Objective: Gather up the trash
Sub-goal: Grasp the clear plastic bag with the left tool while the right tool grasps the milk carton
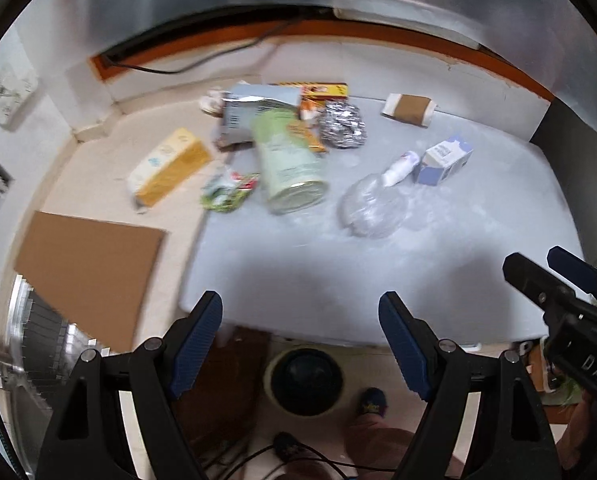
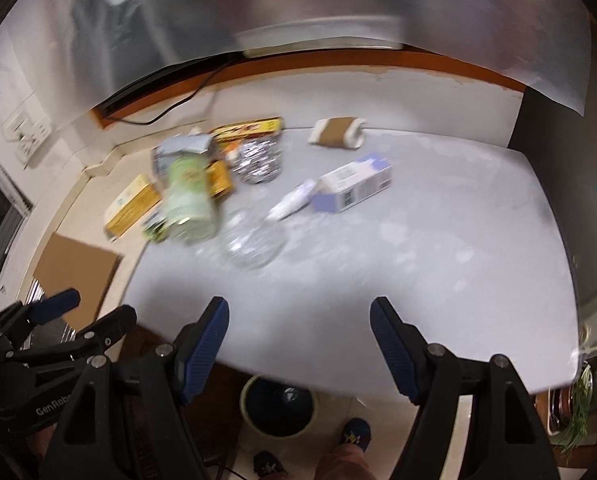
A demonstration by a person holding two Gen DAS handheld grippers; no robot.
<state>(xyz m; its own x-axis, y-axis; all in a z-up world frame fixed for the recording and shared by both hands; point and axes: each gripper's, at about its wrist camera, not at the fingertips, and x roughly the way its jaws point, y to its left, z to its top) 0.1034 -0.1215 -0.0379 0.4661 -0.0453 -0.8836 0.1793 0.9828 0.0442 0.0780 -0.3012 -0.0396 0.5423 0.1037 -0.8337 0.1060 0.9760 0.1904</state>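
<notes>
Trash lies scattered on the far half of a pale grey table (image 1: 338, 280): a green can (image 1: 290, 160) on its side, a foil ball (image 1: 342, 124), a yellow box (image 1: 170, 166), crumpled clear plastic (image 1: 372, 206), a small white bottle (image 1: 400, 166) and a purple-white carton (image 1: 444, 158). My left gripper (image 1: 300, 297) hangs open over the table's near edge, holding nothing. My right gripper (image 2: 300, 302) is open and empty too, over the same edge, short of the clear plastic (image 2: 254, 240) and the carton (image 2: 354, 186). Both views are blurred.
A round bin (image 1: 306, 380) with a beige rim stands on the floor under the near table edge, beside a person's feet. A cardboard sheet (image 1: 90, 272) lies left of the table. A sleeved paper cup (image 1: 408, 109) lies at the back, a black cable (image 1: 202, 60) behind it.
</notes>
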